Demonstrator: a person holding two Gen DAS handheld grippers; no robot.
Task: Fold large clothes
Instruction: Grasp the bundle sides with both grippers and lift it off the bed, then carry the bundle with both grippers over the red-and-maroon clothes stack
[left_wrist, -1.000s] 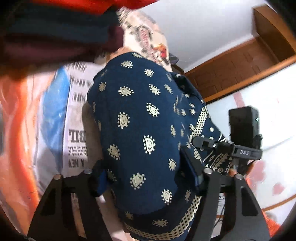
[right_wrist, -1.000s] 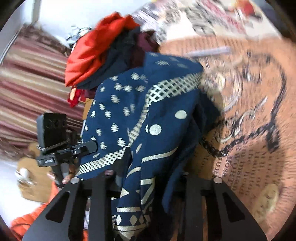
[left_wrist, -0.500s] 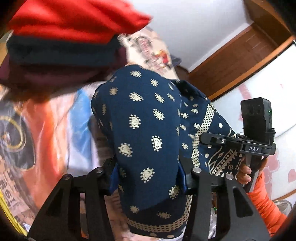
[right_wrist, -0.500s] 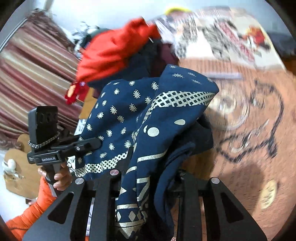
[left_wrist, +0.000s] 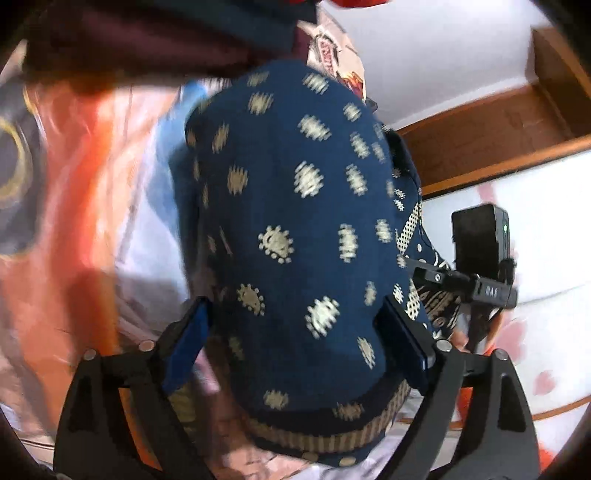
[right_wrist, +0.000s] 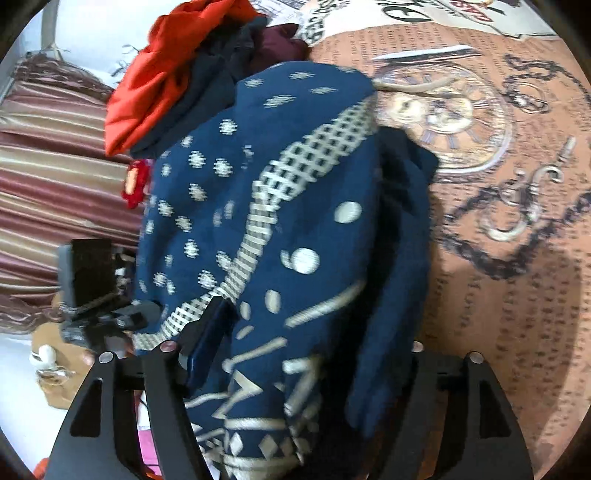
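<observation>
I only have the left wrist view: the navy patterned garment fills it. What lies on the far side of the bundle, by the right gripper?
Observer: The navy patterned garment lies on an orange bedspread printed with a pocket watch and chain.
Operator: Is the cloth still in the right gripper?
Observer: The right gripper has the cloth between its jaws, which are opening.
Operator: Anything behind the garment?
Observer: A pile of red, dark blue and maroon clothes lies just beyond it.
Operator: And past the pile?
Observer: A maroon and beige striped curtain.
</observation>
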